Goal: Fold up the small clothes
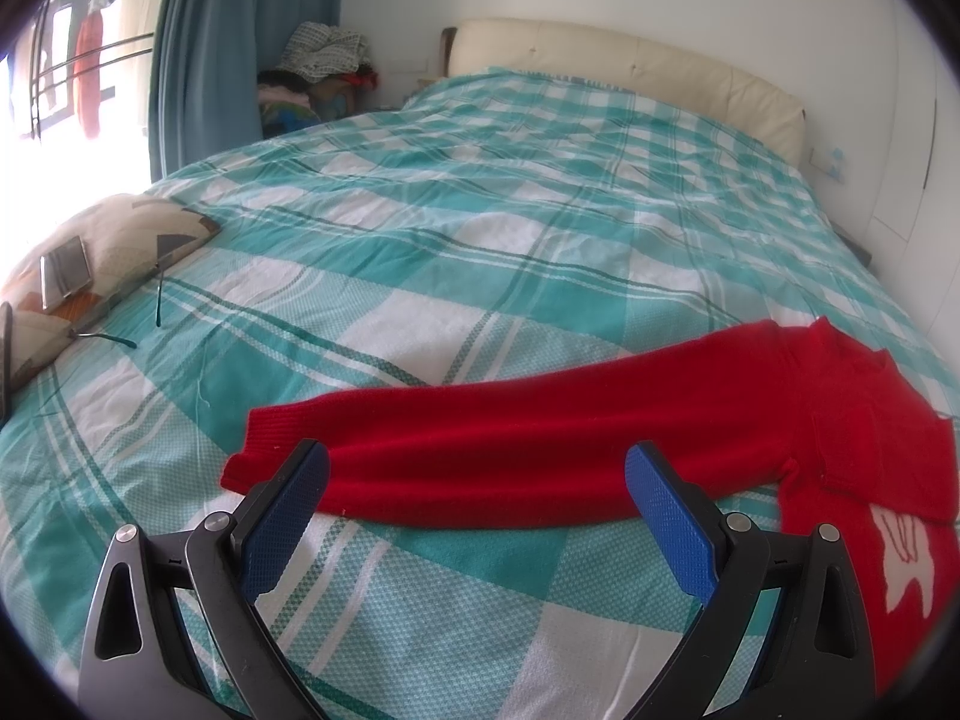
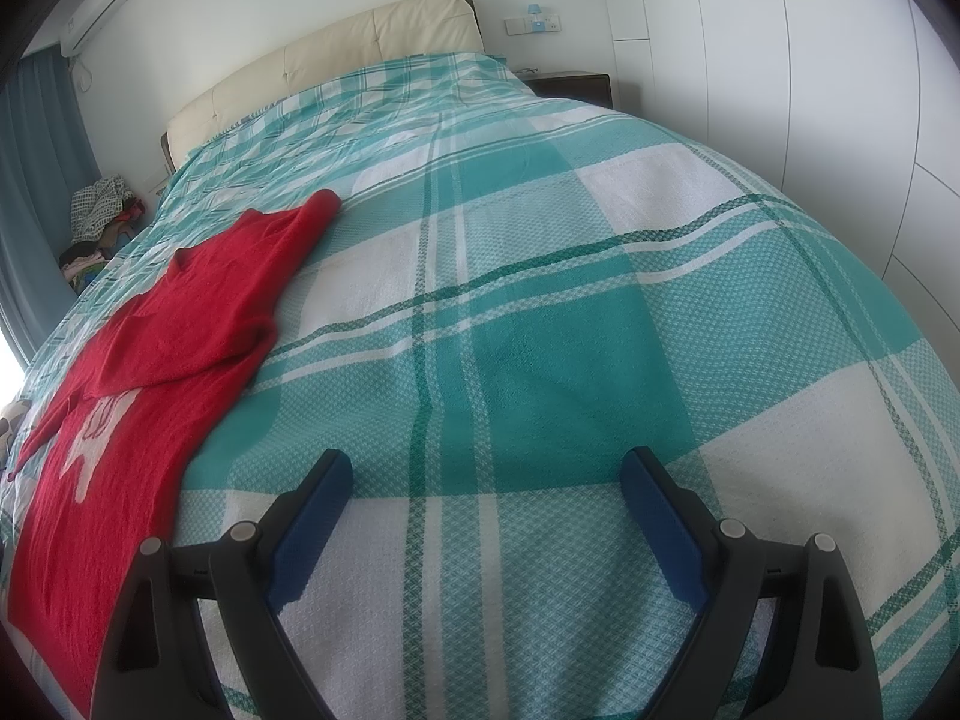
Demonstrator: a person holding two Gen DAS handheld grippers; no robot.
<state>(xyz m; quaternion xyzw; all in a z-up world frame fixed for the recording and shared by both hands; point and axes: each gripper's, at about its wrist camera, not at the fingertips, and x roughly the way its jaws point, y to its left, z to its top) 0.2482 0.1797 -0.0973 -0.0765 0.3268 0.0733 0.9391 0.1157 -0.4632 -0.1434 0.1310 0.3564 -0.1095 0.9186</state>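
Two black hand-held grippers with blue textured pads hover over a bed dressed in a teal-and-white checked woven bedspread [image 2: 540,360], each with its jaws spread wide and nothing between them. The left gripper [image 1: 477,480] points down at the long sleeve of a red knitted child's sweater [image 1: 600,432], the ribbed cuff [image 1: 264,450] lying just beyond its left pad, a placement that suggests the sleeve is the next part to be lifted and folded inward. The right gripper [image 2: 486,492] hangs over bare bedspread, well to the side of the sweater, apparently waiting. The garment lies flat, a white motif [image 2: 96,438] on its front, the other sleeve already laid across the chest. Further off sit a patterned cushion [image 1: 120,252], a cream padded headboard [image 1: 630,72] and teal curtains [image 1: 228,48].
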